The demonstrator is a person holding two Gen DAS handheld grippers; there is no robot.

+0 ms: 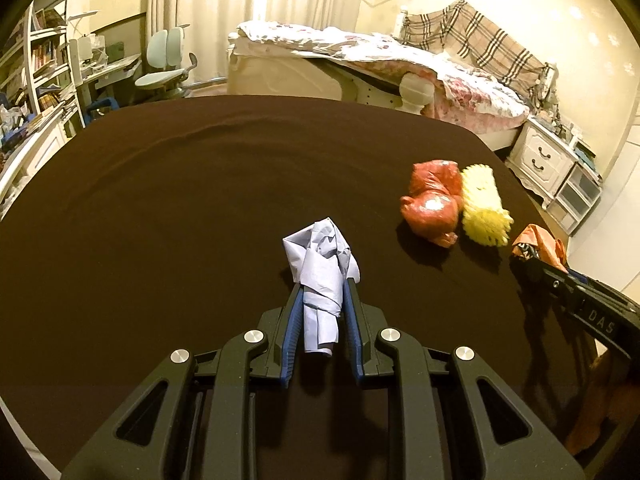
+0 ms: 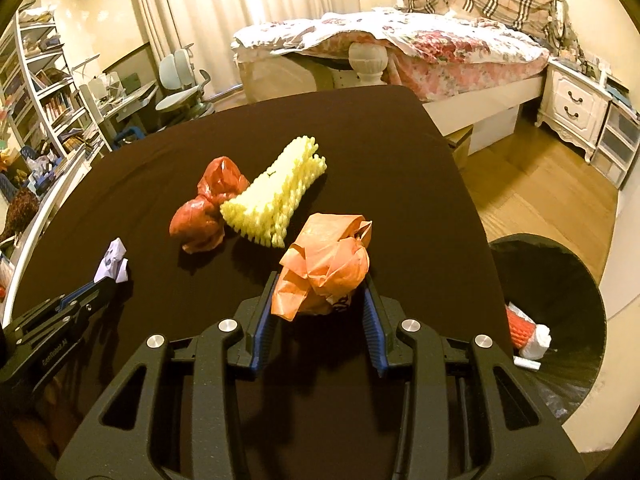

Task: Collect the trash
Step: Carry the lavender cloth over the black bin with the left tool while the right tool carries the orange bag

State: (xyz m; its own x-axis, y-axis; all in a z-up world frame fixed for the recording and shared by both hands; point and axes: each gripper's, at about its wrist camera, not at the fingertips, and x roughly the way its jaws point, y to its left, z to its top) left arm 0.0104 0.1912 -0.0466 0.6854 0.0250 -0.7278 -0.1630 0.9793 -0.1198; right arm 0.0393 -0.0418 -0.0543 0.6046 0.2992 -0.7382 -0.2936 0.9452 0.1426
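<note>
Trash lies scattered on the dark table [image 1: 160,200]. Furthest left, the left gripper [image 1: 322,280] has its jaws clamped on a crumpled white paper wad [image 1: 320,256], low over the cloth. Next come a red plastic bag [image 2: 204,208] and a yellow foam net [image 2: 280,192], touching each other. Then the right gripper [image 2: 320,284] pinches a crumpled orange bag [image 2: 326,264]. Off the table's right edge stands a black bin [image 2: 560,360] with scraps inside.

left half of the table [image 1: 160,200] bare (red bag [image 2: 204,208], yellow foam [image 2: 276,192] crowd the right).
</note>
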